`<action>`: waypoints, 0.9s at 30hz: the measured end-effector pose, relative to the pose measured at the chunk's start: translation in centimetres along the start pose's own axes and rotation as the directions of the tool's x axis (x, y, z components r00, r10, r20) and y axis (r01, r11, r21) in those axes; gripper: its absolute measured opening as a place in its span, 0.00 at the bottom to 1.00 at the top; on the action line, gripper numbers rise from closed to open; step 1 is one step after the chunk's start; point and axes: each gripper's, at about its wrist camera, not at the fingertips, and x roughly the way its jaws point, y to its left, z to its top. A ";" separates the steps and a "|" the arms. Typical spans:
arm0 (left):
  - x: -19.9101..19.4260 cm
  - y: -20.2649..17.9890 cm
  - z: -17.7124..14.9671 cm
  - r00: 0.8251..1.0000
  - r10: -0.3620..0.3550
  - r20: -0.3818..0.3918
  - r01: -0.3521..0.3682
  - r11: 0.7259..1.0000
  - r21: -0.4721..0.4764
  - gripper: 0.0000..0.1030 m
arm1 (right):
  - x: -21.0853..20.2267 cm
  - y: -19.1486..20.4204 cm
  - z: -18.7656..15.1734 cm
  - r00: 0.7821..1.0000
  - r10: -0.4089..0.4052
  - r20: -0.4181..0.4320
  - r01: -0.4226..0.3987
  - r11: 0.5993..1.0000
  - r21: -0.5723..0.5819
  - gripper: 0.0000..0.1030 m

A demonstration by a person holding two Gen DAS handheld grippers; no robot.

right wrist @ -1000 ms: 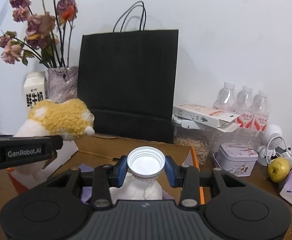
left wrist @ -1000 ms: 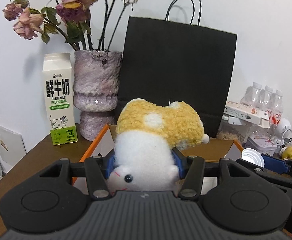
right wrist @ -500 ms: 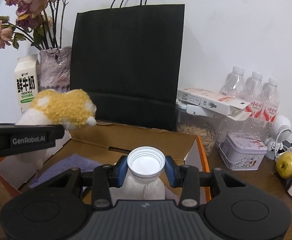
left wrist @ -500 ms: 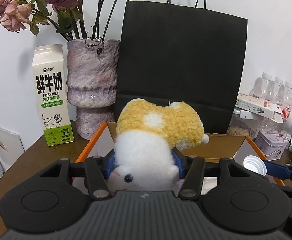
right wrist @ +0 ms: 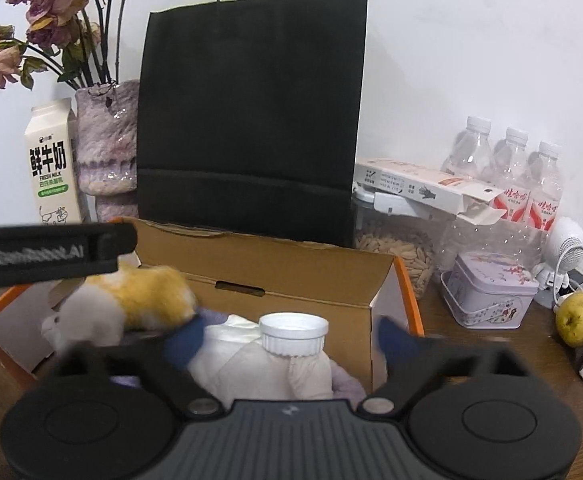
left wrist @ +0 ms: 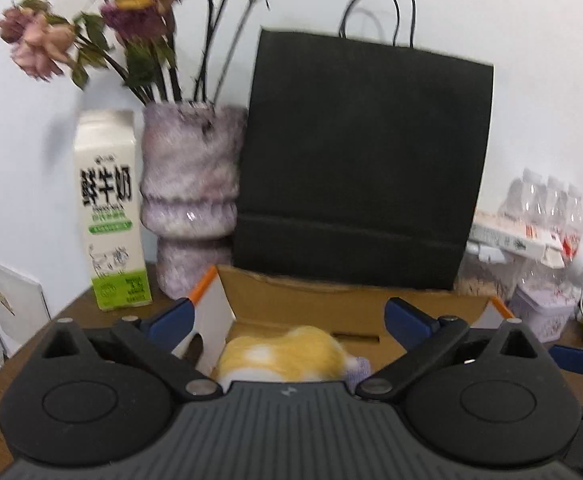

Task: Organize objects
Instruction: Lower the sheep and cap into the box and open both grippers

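A: In the left wrist view, the left gripper [left wrist: 287, 316] hangs over the cardboard box [left wrist: 331, 300], its jaws opening wide with nothing pressed between the pads. The plush toy [left wrist: 283, 360] lies below them inside the box, blurred, against the near-left wall and partly hidden by the gripper body.

B: Risk there?

A: The toy sits close under the fingers [left wrist: 169, 316] — a careless pull-back could snag the fur and drag it out over the box's orange edge. A second ago the pads were clamped on its white head, above the box; now it is down inside.

B: And the right wrist view?

A: The right gripper [right wrist: 287, 338] is also opening, the pads clear of the white bottle [right wrist: 283, 356], which rests in the box on a lilac cloth [right wrist: 345, 384], to the right of the toy. The cap [right wrist: 293, 330] faces up, though whether the bottle stands firm cannot be told.

B: So it could topple?

A: Likely, yes: the cloth is soft, and a brushed finger might tip the bottle against the box wall. Earlier the pads gripped its neck just under the cap; now they stand well apart on either side. The black paper bag [right wrist: 251, 120] behind the box looks unchanged.
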 end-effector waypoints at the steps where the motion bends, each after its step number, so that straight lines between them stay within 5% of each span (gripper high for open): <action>1: -0.1 0.0 0.1 1.000 -0.004 0.002 0.004 1.000 0.000 1.00 | -0.1 -0.1 0.0 1.000 0.004 0.003 -0.004 1.000 0.002 0.99; 27: -7.7 0.9 0.4 0.994 -0.090 0.054 0.090 0.996 -0.001 1.00 | -7.4 -0.9 -0.1 0.996 0.001 0.091 -0.003 1.000 0.023 1.00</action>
